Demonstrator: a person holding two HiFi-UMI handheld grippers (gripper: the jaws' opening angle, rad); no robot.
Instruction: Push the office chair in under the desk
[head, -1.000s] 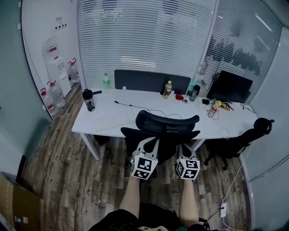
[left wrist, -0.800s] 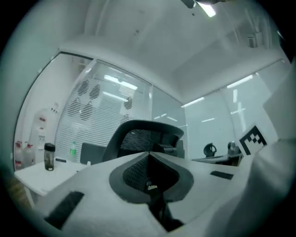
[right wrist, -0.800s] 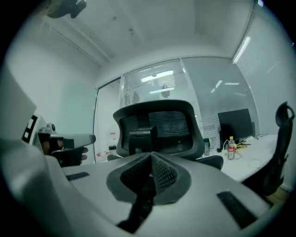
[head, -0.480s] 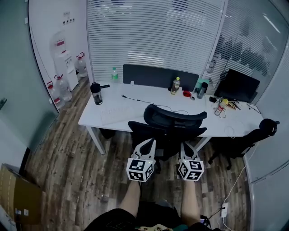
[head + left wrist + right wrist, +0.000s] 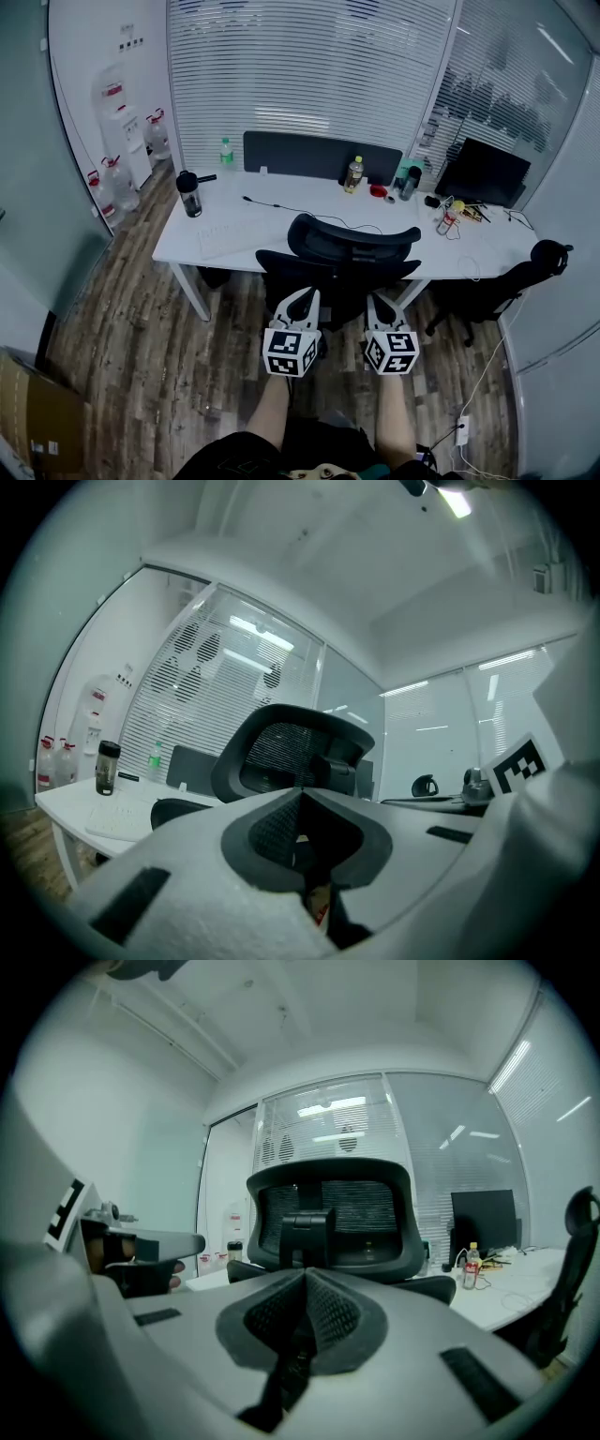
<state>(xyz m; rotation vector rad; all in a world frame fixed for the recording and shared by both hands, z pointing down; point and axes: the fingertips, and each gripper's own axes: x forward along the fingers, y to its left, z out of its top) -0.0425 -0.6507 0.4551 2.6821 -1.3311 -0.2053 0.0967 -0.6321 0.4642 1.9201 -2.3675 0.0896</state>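
The office chair is being seen at the desk's near edge, just ahead of the left gripper and right gripper, both being kept closed on nothing. Beyond the chair, yellowish liquid is being shown in a bottle. Against a second ago, the chair is being found in much the same place.

Head view: even, cool overhead light, moderately bright. Glare band on blinds far beyond left gripper; white desk ahead of right gripper nearly washed out. Floor dimmer, shadows soft. Straight lines bow toward frame edges. Gripper views: circular fisheye, black vignette round rim; near jaws soft, out of focus; office chair beyond them sharper. Ceiling lamp above left gripper blown out.
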